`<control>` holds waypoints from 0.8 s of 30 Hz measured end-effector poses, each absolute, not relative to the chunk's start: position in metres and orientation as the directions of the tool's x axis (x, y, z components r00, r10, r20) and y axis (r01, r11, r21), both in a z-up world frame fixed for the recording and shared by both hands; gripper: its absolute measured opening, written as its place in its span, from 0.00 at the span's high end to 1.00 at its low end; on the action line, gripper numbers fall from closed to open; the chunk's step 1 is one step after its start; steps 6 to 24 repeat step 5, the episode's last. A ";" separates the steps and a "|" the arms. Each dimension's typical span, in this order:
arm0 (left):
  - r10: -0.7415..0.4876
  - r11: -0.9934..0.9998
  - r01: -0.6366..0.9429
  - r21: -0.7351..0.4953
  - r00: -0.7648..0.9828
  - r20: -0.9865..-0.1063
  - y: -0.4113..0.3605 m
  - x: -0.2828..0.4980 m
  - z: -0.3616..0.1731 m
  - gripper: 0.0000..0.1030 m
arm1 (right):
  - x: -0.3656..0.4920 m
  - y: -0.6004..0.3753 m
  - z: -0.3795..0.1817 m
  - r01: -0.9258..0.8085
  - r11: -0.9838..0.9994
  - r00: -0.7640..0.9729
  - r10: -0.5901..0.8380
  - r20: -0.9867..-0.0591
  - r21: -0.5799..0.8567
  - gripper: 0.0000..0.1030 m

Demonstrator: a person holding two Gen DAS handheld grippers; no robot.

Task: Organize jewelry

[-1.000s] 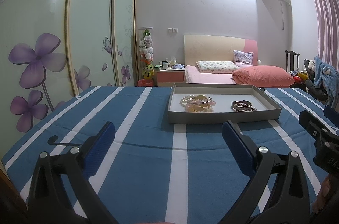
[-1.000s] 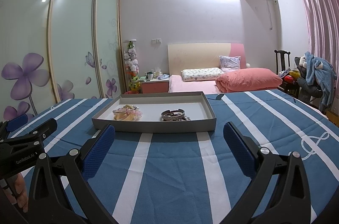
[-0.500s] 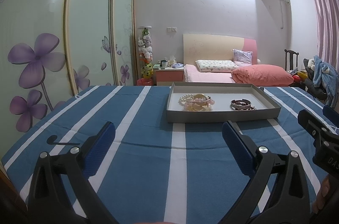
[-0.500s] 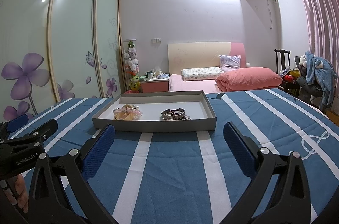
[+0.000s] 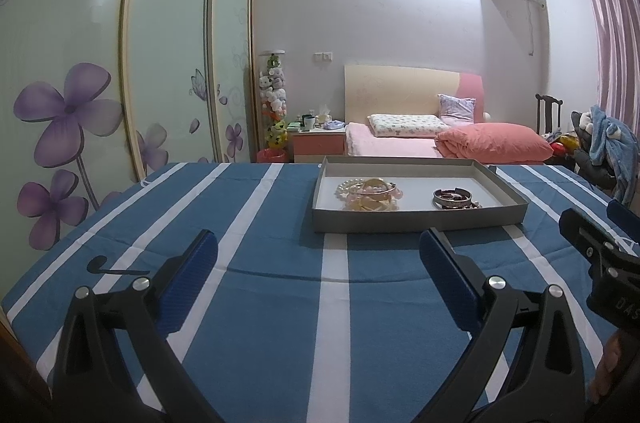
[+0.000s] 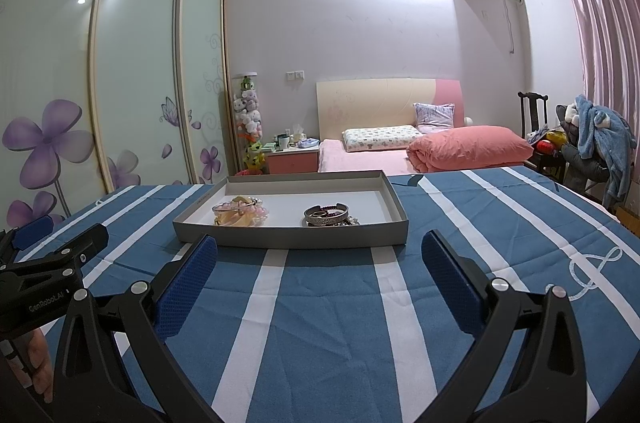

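Note:
A shallow grey tray rests on the blue-and-white striped tablecloth. Inside it, a pile of pale pink, pearl and gold bracelets lies at the left, and a cluster of dark and silver bangles at the right. My left gripper hovers open over the cloth, short of the tray's near wall, nothing between its blue pads. My right gripper is likewise open and empty, just in front of the tray. Each gripper shows at the edge of the other's view.
The striped tablecloth stretches wide on every side of the tray. Beyond the table stand a bed with a pink duvet, a nightstand, flowered wardrobe doors at the left and a chair heaped with clothes at the right.
Both views have shifted only slightly; the tray and jewelry stay put and both grippers remain open.

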State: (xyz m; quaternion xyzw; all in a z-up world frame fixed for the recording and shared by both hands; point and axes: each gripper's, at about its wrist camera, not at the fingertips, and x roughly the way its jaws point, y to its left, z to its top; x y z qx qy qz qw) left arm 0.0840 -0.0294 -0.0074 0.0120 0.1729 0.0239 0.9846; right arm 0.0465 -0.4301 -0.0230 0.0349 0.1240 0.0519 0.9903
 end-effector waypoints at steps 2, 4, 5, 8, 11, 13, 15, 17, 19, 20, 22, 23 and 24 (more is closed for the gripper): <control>0.049 0.999 -0.041 0.030 0.939 -0.342 -0.028 0.085 -0.006 0.05 | 0.047 -0.430 -0.023 -0.094 0.992 0.964 0.112 -0.242 0.082 0.02; 0.048 0.999 -0.040 0.028 0.938 -0.342 -0.027 0.085 -0.006 0.05 | 0.047 -0.430 -0.023 -0.094 0.992 0.964 0.112 -0.242 0.083 0.02; 0.047 0.999 -0.040 0.029 0.938 -0.342 -0.027 0.085 -0.005 0.05 | 0.047 -0.430 -0.023 -0.095 0.992 0.964 0.112 -0.242 0.083 0.02; 0.047 0.999 -0.040 0.029 0.938 -0.342 -0.027 0.085 -0.005 0.05 | 0.047 -0.430 -0.023 -0.095 0.992 0.964 0.112 -0.242 0.083 0.02; 0.047 0.999 -0.040 0.029 0.938 -0.342 -0.027 0.085 -0.005 0.05 | 0.047 -0.430 -0.023 -0.095 0.992 0.964 0.112 -0.242 0.083 0.02; 0.047 0.999 -0.040 0.029 0.938 -0.342 -0.027 0.085 -0.005 0.05 | 0.047 -0.430 -0.023 -0.095 0.992 0.964 0.112 -0.242 0.083 0.02; 0.047 0.999 -0.040 0.029 0.938 -0.342 -0.027 0.085 -0.005 0.05 | 0.047 -0.430 -0.023 -0.095 0.992 0.964 0.112 -0.242 0.083 0.02; 0.047 0.999 -0.040 0.029 0.938 -0.342 -0.027 0.085 -0.005 0.05 | 0.047 -0.430 -0.023 -0.095 0.992 0.964 0.112 -0.242 0.083 0.02; 0.047 0.999 -0.040 0.029 0.938 -0.342 -0.027 0.085 -0.005 0.05 | 0.047 -0.430 -0.023 -0.095 0.992 0.964 0.112 -0.242 0.083 0.02; 0.047 0.999 -0.040 0.029 0.938 -0.342 -0.027 0.085 -0.005 0.05 | 0.047 -0.430 -0.023 -0.095 0.992 0.964 0.112 -0.242 0.083 0.02; 0.047 0.999 -0.040 0.029 0.938 -0.342 -0.027 0.085 -0.005 0.05 | 0.047 -0.430 -0.023 -0.095 0.992 0.964 0.112 -0.242 0.083 0.02; 0.047 0.999 -0.040 0.029 0.938 -0.342 -0.027 0.085 -0.005 0.05 | 0.047 -0.430 -0.023 -0.095 0.992 0.964 0.112 -0.242 0.083 0.02; 0.047 0.999 -0.040 0.029 0.938 -0.342 -0.027 0.085 -0.005 0.05 | 0.047 -0.430 -0.023 -0.095 0.992 0.964 0.112 -0.242 0.083 0.02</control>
